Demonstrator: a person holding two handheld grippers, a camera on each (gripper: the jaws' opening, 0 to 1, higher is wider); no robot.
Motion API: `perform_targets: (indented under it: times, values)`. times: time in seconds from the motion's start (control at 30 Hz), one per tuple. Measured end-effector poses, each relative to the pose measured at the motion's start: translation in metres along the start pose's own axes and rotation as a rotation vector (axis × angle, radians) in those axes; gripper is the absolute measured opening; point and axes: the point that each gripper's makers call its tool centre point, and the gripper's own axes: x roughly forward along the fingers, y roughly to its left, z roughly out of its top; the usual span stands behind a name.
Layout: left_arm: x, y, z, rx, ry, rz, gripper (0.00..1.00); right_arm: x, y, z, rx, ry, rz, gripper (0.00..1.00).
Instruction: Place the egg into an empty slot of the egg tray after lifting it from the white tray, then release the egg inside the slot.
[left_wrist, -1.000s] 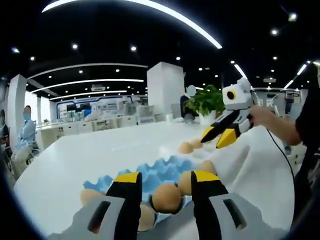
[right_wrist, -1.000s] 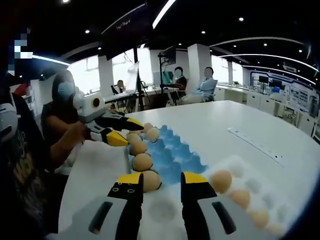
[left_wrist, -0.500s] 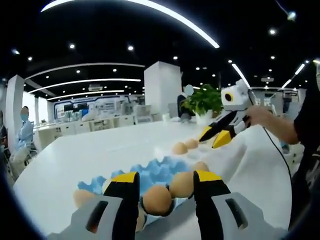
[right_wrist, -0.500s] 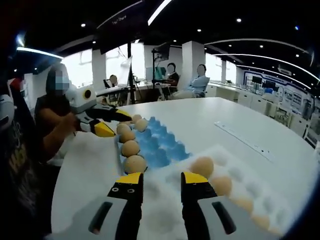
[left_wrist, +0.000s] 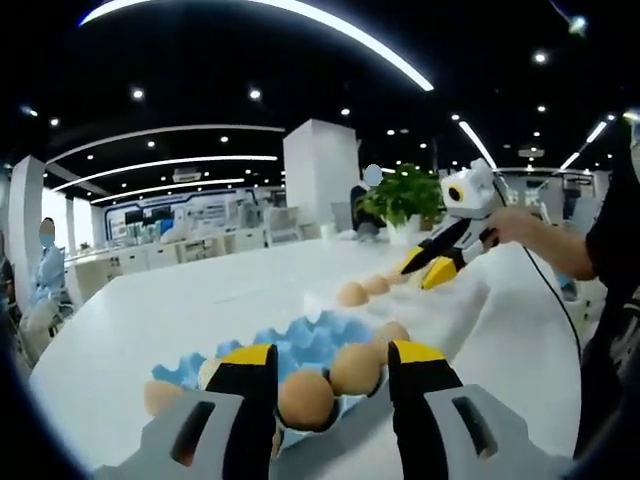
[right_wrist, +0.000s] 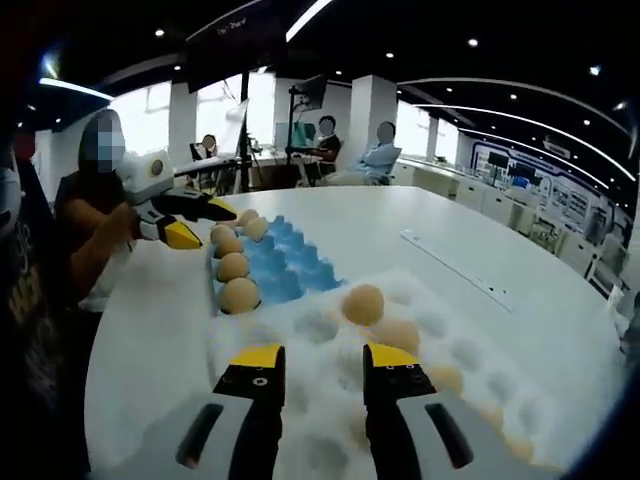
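The blue egg tray (left_wrist: 300, 340) lies just beyond my left gripper (left_wrist: 332, 356), which is open with nothing held. Brown eggs (left_wrist: 305, 398) sit in the tray's near slots, seen through the gap between the jaws. My right gripper (right_wrist: 323, 358) is open and hovers over the white tray (right_wrist: 300, 330), where a brown egg (right_wrist: 363, 303) rests just past the tips and more eggs trail off to the right. The blue egg tray (right_wrist: 290, 262) lies farther left with a row of eggs on its near edge. The right gripper (left_wrist: 421, 271) points down at the white tray (left_wrist: 455, 300).
The trays sit on a large white table (right_wrist: 440, 225) with a long ruler strip (right_wrist: 455, 270) lying on it. A person holds the left gripper (right_wrist: 203, 223) at the table's left edge. Seated people (right_wrist: 375, 155) and a potted plant (left_wrist: 400, 195) are beyond the table.
My right gripper has moved off the blue egg tray to above the white tray, nearing an egg there. The left gripper has barely shifted. Both have stayed open.
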Motion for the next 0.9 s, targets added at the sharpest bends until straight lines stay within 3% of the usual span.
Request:
perform_targets:
  times: [0.5,0.9]
  values:
    - [0.002,-0.007,0.003,0.02,0.005,-0.023,0.45,-0.017,-0.027,-0.013,0.008,0.026,-0.054,0.32]
    - [0.004,-0.007,0.001,0.025,0.01,-0.029,0.45,-0.02,-0.031,-0.027,-0.023,0.096,-0.073,0.32]
